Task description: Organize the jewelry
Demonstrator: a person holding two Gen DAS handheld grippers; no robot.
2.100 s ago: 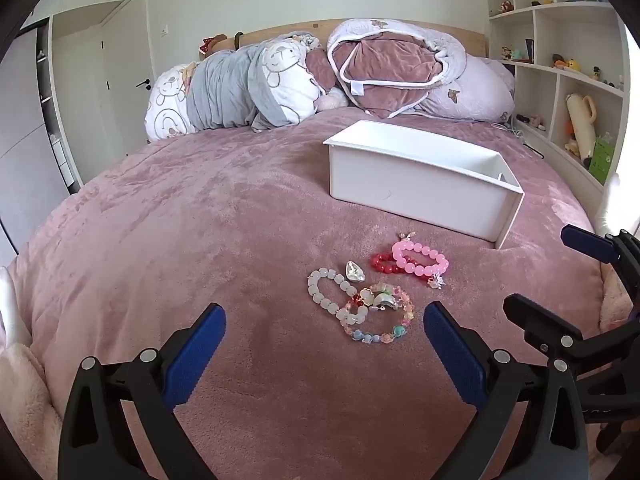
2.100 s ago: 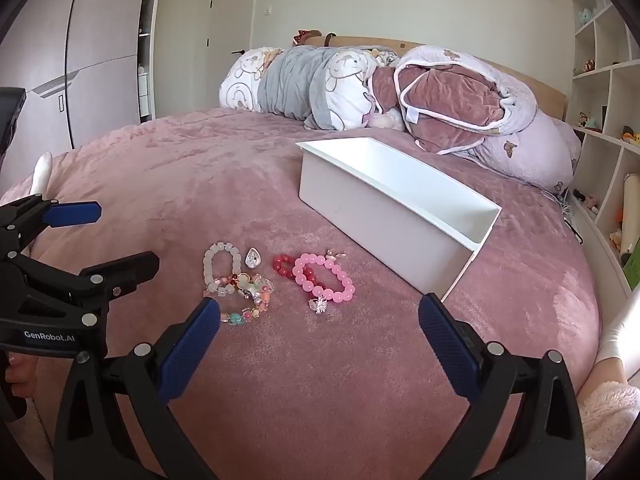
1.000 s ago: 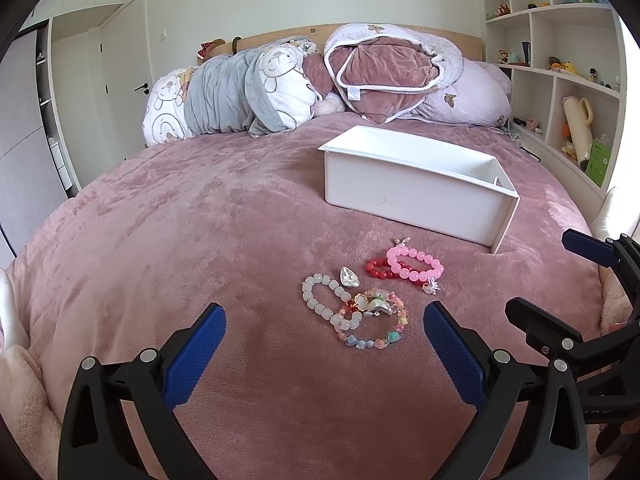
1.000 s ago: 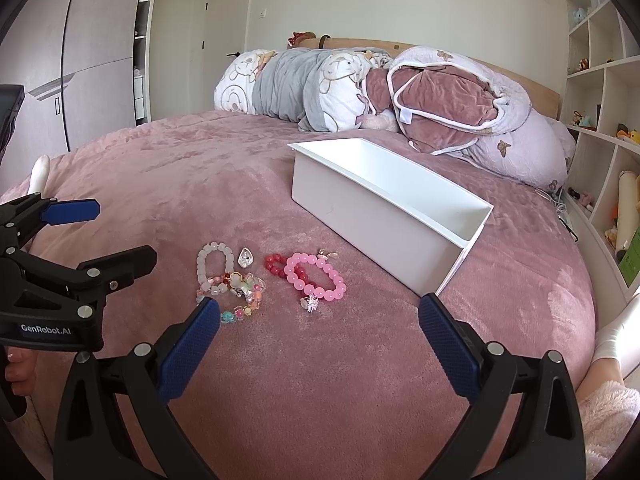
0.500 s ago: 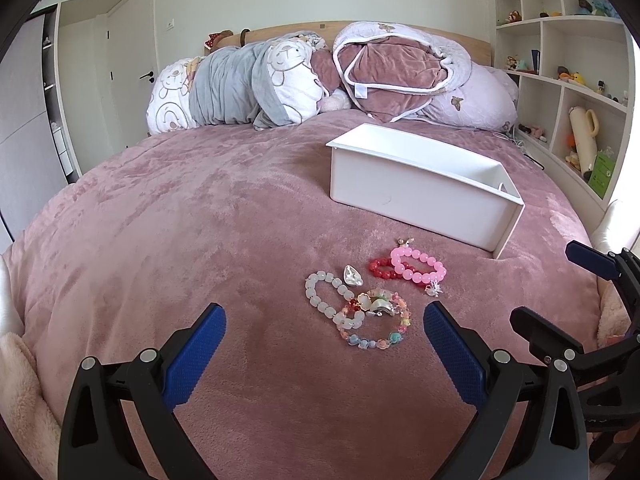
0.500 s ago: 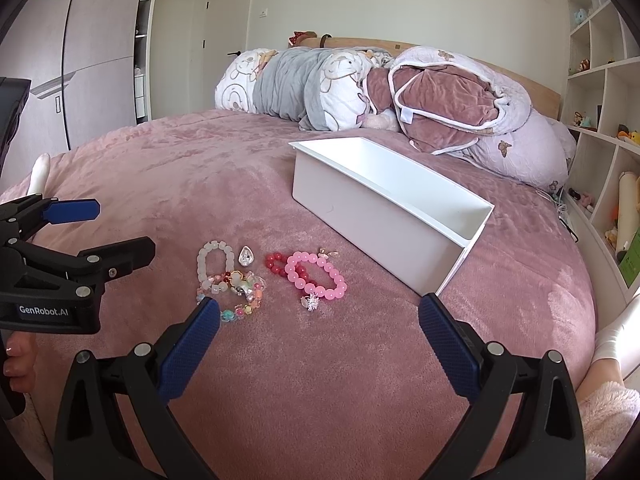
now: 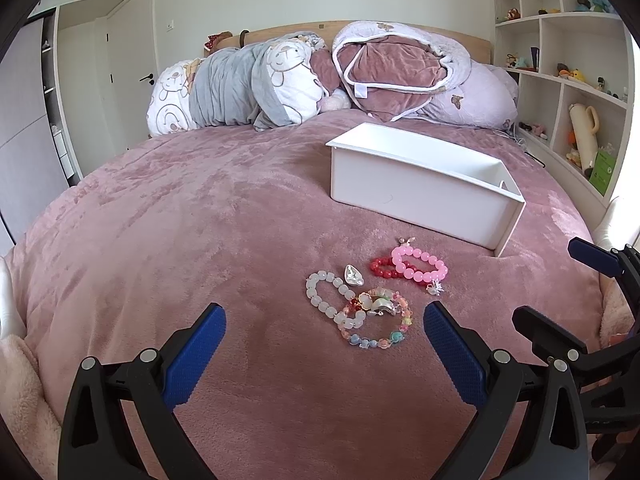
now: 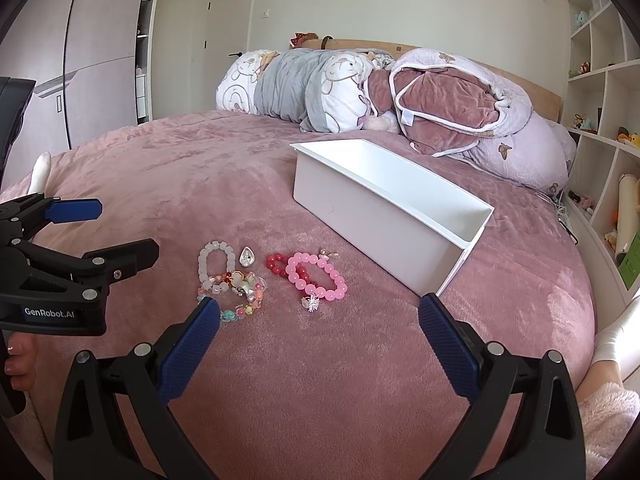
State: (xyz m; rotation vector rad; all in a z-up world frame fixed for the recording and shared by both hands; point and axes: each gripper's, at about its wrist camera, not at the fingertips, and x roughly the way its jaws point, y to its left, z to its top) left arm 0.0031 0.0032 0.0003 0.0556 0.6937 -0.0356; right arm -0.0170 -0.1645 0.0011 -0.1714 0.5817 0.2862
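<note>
Several bracelets lie in a cluster on the pink bedspread: a pink bead bracelet (image 7: pixel 421 265) (image 8: pixel 316 276) overlapping a red one (image 7: pixel 382 269) (image 8: pixel 276 263), a white bead bracelet (image 7: pixel 330 299) (image 8: pixel 214 263), a pastel multicolour one (image 7: pixel 378 330) (image 8: pixel 240 300), and a small clear pendant (image 7: pixel 353 275) (image 8: pixel 247 257). An empty white box (image 7: pixel 420 184) (image 8: pixel 388 208) stands just beyond them. My left gripper (image 7: pixel 324 344) is open, just short of the cluster. My right gripper (image 8: pixel 318 340) is open, just short of the pink bracelet.
Rolled quilts and pillows (image 7: pixel 320 80) are piled at the headboard. Wall shelves with toys (image 7: pixel 576 92) stand at the right. Wardrobe doors (image 8: pixel 80 60) are at the left. The other gripper shows at each view's edge.
Both grippers stayed open. The views shifted only slightly, and the jewelry and box did not move.
</note>
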